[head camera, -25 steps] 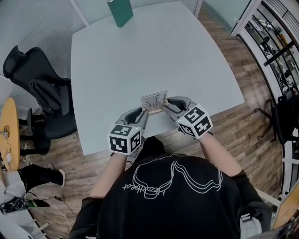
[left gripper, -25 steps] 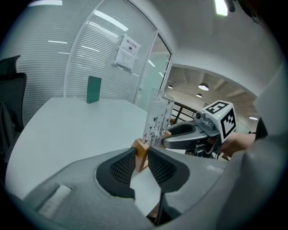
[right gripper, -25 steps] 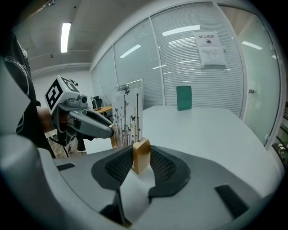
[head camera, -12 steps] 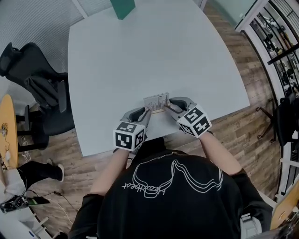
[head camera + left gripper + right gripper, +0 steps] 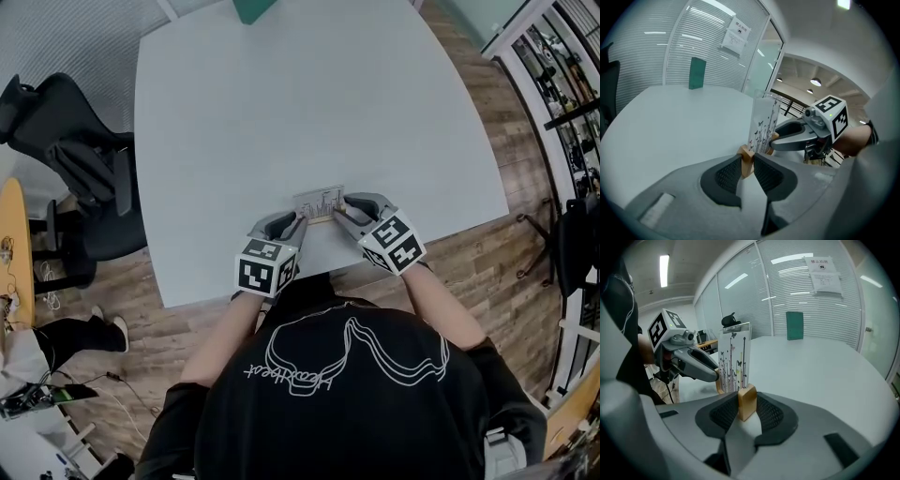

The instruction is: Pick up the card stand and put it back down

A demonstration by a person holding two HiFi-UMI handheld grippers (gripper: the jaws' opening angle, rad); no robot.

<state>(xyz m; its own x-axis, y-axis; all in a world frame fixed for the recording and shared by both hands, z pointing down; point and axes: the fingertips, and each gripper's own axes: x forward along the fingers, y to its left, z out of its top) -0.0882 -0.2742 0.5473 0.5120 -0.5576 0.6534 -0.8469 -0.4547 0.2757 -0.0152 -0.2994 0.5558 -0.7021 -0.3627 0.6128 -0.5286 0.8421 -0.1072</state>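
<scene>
Head view: the card stand (image 5: 319,202) sits near the near edge of the white table (image 5: 281,94), its long axis running left to right across the person, along that edge. The left gripper (image 5: 296,223) is clamped on the left end of its wooden base (image 5: 746,161), the right gripper (image 5: 340,213) on the right end. Whether the base touches the table I cannot tell. The upright card (image 5: 733,363) bears dark stems and butterflies, no words. A notice sheet (image 5: 822,269) on the glass wall behind a green board (image 5: 794,326) is too small to read
</scene>
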